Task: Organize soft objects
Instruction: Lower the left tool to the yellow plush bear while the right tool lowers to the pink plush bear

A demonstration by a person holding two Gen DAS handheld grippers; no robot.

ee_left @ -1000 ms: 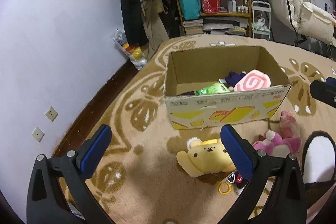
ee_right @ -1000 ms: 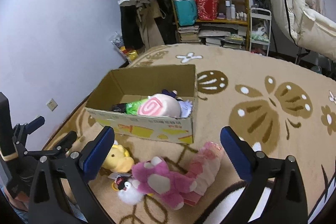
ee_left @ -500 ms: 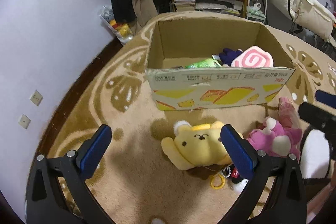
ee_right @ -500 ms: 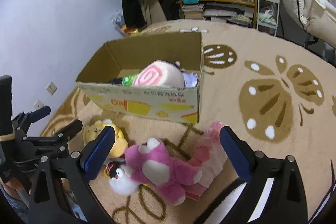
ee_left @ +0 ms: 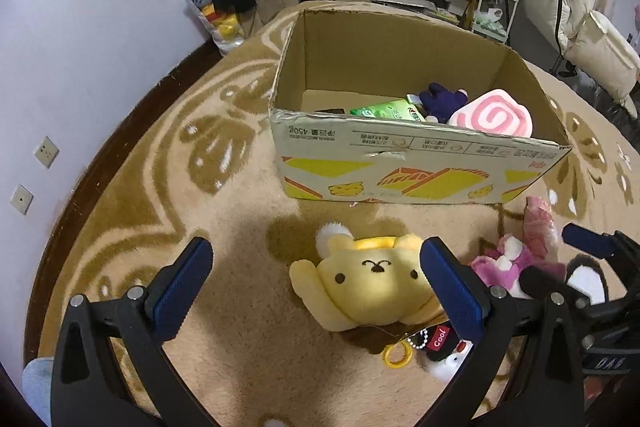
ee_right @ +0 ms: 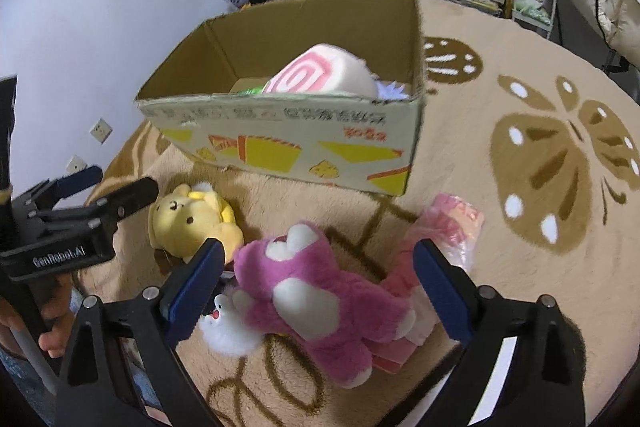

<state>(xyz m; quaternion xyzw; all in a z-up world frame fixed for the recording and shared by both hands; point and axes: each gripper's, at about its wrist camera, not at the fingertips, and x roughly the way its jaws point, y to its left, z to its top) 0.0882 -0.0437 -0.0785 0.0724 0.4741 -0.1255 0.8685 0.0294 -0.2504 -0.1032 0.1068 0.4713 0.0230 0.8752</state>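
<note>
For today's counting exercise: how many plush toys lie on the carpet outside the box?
3: yellow bear, pink bear beside it, small white plush between them. Others may be hidden.

One cardboard box (ee_left: 416, 167) sits at twelve o'clock on the rug (ee_left: 224, 339). Inside it, four soft items show: one pink swirl roll (ee_left: 494, 117), one green packet (ee_left: 390, 111), one dark blue plush (ee_left: 444, 99), and, seen only from the right wrist, one pale lilac bit (ee_right: 392, 91) at the box's three o'clock corner.

On the rug lie three plush toys: one yellow bear (ee_left: 372, 283), one pink bear (ee_right: 320, 291), one small white toy (ee_right: 228, 331) with a black "Cool" cap (ee_left: 439, 341). One yellow ring (ee_left: 396, 355) lies beside it. One pink wrapped pack (ee_right: 448, 227) lies at three o'clock of the pink bear.

Two wall sockets (ee_left: 46, 151) sit at nine o'clock.
</note>
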